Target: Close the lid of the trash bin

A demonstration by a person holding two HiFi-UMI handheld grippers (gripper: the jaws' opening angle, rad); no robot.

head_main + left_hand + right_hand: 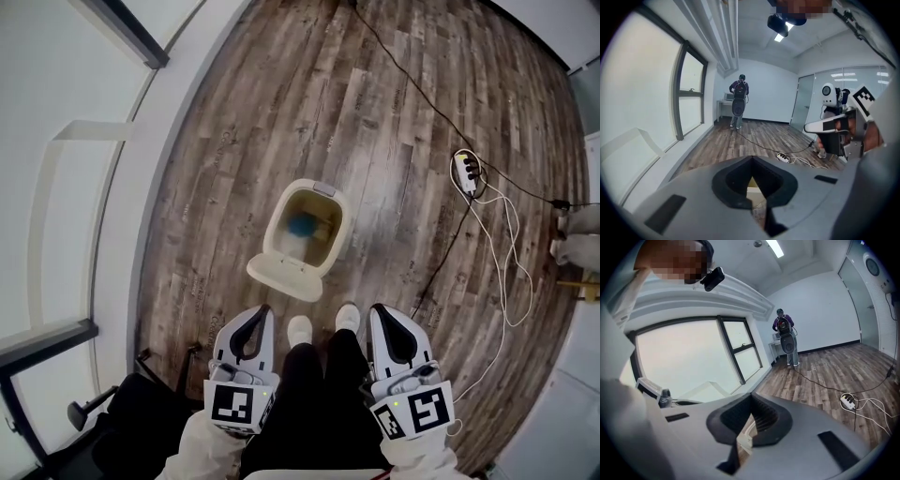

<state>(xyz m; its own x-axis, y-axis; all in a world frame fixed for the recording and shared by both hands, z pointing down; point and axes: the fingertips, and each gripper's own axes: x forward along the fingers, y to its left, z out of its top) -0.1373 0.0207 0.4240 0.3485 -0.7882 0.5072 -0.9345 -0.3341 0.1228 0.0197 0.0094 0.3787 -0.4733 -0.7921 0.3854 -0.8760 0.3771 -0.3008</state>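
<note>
A cream trash bin (pixel 328 208) stands on the wood floor just ahead of my feet. Its lid (pixel 285 273) is swung open toward me, and something blue (pixel 302 225) lies inside. My left gripper (pixel 263 310) hangs low beside my left leg, short of the lid, jaws shut on nothing. On the other side my right gripper (pixel 375 309) is held level with it, also shut and empty. In the left gripper view a sliver of the bin (pixel 753 187) shows through the gap in the left gripper (pixel 752 158). The right gripper (pixel 751 395) frames a piece of the cream lid (pixel 746 434).
A white power strip (pixel 466 171) and loose cables (pixel 506 253) lie on the floor to the right. A window wall and white sill (pixel 112 234) run along the left. A black chair base (pixel 103 412) sits at lower left. Another person (pixel 738 101) stands far down the room.
</note>
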